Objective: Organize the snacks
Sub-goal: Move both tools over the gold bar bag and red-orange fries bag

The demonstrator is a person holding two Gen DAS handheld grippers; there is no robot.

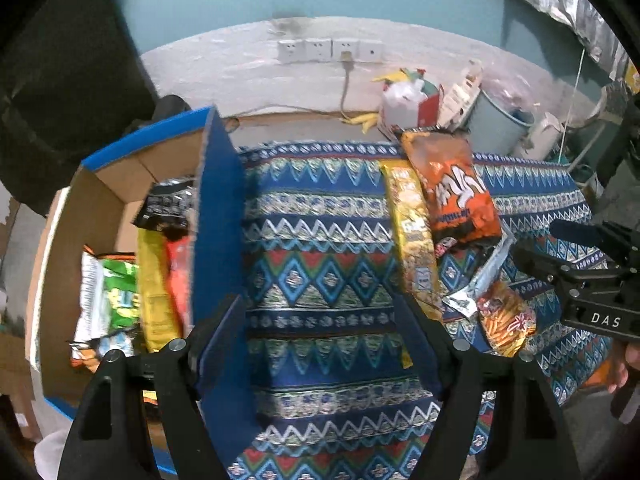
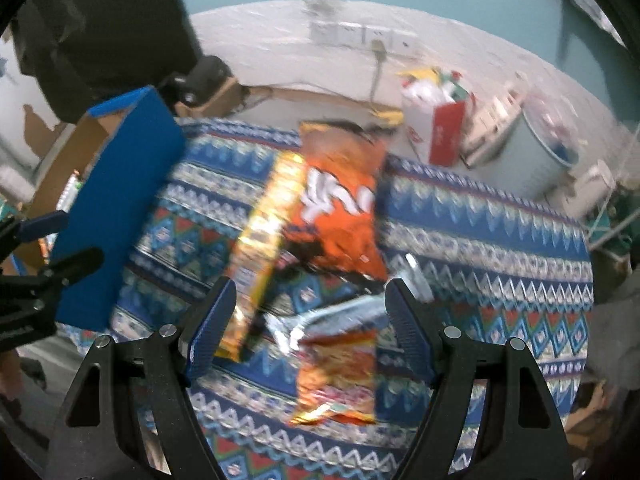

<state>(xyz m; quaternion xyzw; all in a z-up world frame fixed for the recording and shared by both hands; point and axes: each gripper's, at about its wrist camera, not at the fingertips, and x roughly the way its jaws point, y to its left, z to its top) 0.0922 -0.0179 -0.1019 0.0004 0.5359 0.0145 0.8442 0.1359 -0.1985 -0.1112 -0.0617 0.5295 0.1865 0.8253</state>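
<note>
A blue cardboard box (image 1: 120, 176) stands open at the left of the patterned tablecloth (image 1: 320, 240). It holds a green and white bag (image 1: 112, 296), a yellow bag (image 1: 154, 292) and a black packet (image 1: 168, 204). My left gripper (image 1: 320, 320) hangs open over bare cloth, its left finger beside the box's blue flap (image 1: 218, 200). On the cloth lie a big orange bag (image 2: 340, 200), a long yellow bag (image 2: 264, 232), a silver wrapper (image 2: 336, 316) and a small orange packet (image 2: 340, 376). My right gripper (image 2: 308, 316) is open above the wrapper and small packet, with nothing held.
Behind the table are wall sockets (image 1: 328, 50) with a cable, a red and white bag (image 1: 404, 108) and a pale round bin (image 1: 496, 128). The right gripper (image 1: 556, 244) shows at the right edge of the left wrist view. The right wrist view is blurred.
</note>
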